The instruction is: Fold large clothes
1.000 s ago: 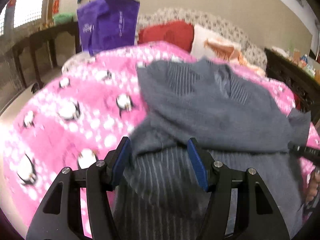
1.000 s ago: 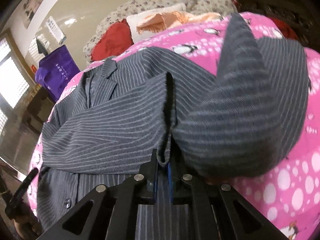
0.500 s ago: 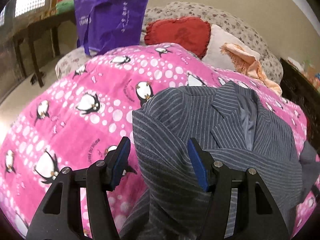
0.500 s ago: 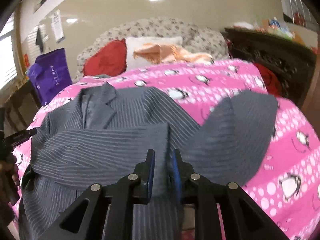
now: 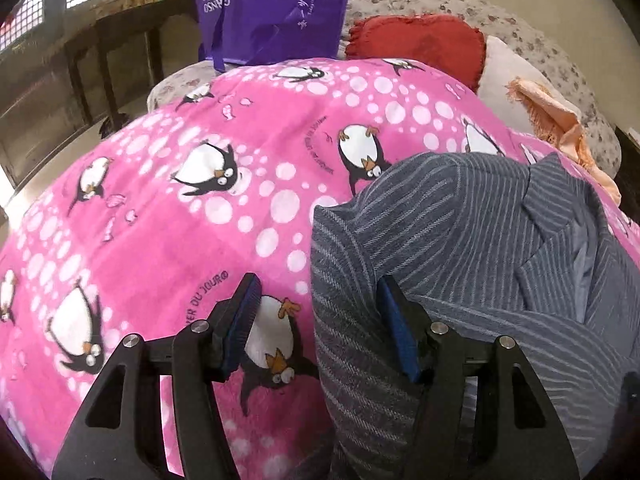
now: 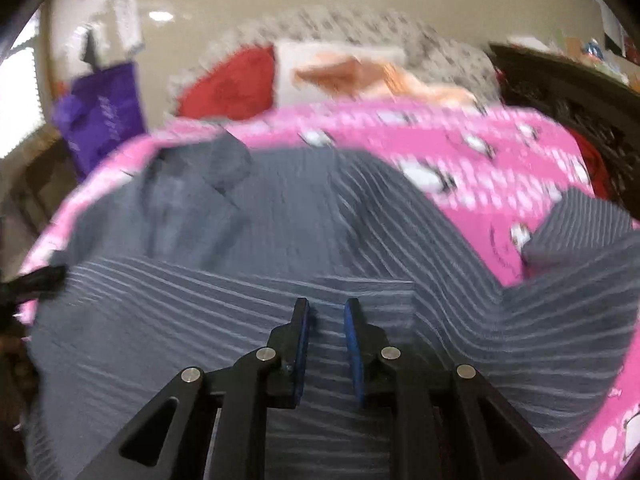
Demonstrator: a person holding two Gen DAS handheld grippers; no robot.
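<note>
1. Left gripper point(image 5: 318, 312): its blue-padded fingers point(image 5: 244, 320) stand well apart, having just spread a little wider. The folded edge of the jacket lies in the gap, against the right-hand pad; the left-hand pad sits over bare blanket. The pads press on nothing.

2. Right gripper point(image 6: 327, 312): its fingers point(image 6: 301, 344) have a narrow gap between them, having parted slightly within the last second. Striped cloth shows through that gap, below the tips, and nothing is pinched. This view is blurred.

3. The jacket point(image 5: 460, 248), grey with thin pale stripes, lies spread on the blanket. In the left wrist view it fills the right side, one fold rolled over at its left edge, the lapel and smooth lining open further back. In the right wrist view a sleeve is laid across the body just ahead of the tips, and another part of the cloth point(image 6: 580, 220) lies out to the right on the blanket.

4. The blanket point(image 5: 160, 208), pink with white dots and penguins, covers the bed under the jacket.

5. Beyond it lie a red pillow point(image 5: 420, 46), a white pillow point(image 5: 504, 76) with an orange fringed cloth point(image 5: 560, 120) on it, and a flowered quilt point(image 5: 540, 40).

6. A purple bag point(image 5: 272, 8) stands at the far left of the bed, with a dark wooden table point(image 5: 112, 36) beside it.
</note>
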